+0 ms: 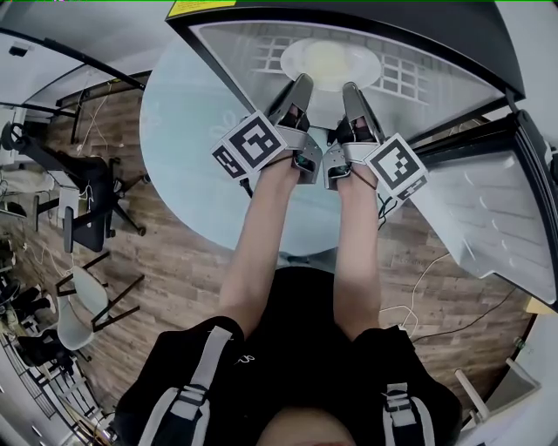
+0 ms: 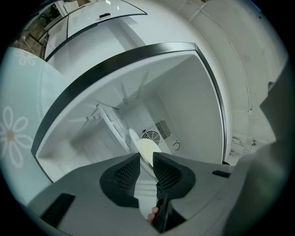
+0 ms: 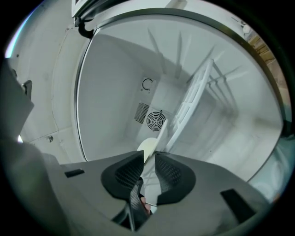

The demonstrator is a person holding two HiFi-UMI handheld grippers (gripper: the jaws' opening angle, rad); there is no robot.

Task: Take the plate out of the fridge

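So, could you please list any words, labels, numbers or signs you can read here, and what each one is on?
No text is readable.
Yellow label on the fridge top: too blurred to read.
Left marker cube and right marker cube: square patterns only, no letters.

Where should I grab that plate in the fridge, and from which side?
Grip the plate by its near rim, coming in level from your side. It lies flat on the shelf, so only the thin edge facing you can be pinched.
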